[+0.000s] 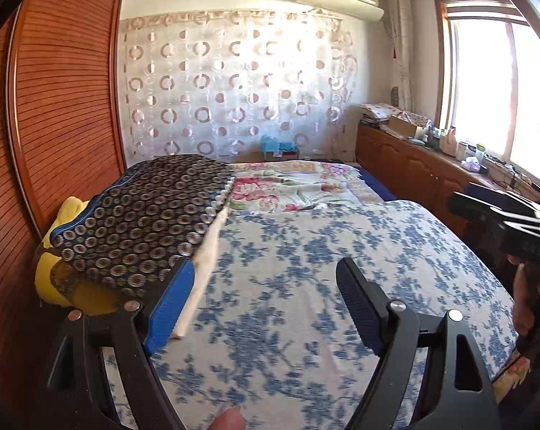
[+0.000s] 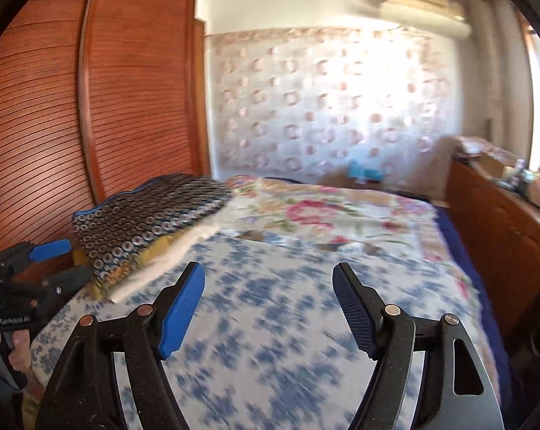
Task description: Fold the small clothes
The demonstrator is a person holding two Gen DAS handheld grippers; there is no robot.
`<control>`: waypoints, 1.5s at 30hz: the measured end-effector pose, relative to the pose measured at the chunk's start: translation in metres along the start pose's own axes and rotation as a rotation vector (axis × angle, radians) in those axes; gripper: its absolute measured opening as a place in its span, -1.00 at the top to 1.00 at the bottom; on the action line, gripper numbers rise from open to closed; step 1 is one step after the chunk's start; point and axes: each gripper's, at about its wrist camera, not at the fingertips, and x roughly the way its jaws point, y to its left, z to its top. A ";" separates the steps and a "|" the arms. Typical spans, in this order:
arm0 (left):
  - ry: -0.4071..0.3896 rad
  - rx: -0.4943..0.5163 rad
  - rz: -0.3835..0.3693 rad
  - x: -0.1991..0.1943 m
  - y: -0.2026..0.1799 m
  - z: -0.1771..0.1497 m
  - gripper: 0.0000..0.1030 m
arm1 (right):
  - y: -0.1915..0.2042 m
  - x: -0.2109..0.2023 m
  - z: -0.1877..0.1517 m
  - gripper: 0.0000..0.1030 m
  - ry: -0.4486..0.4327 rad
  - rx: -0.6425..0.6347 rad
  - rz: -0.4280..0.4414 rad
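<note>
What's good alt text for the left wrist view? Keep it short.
The open left gripper hovers, holding nothing, over a bed spread with a blue-and-white floral sheet. A dark circle-patterned cloth lies at the left by a wooden wardrobe; the right gripper shows at the right edge, below a bright window.

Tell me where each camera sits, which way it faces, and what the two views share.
Left wrist: on the left gripper, jaws open, facing along the bed toward the circle-patterned curtain; a fingertip shows below, the right gripper at the right edge.
Right wrist: on the right gripper, jaws open, facing the same way; the left gripper and hand show at left.
Shared: bed, curtain, dark coin-patterned cushion, louvered wardrobe.
</note>
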 end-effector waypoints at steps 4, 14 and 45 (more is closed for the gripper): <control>-0.011 0.012 -0.027 -0.010 -0.016 -0.001 -0.59 | 0.000 -0.035 -0.014 -0.49 -0.008 0.026 -0.048; -0.035 0.013 -0.030 -0.023 -0.041 0.000 -0.59 | 0.031 -0.066 -0.024 -0.49 -0.045 0.053 -0.090; -0.067 0.004 -0.017 -0.040 -0.050 0.005 -0.59 | 0.024 -0.064 -0.038 -0.49 -0.070 0.084 -0.103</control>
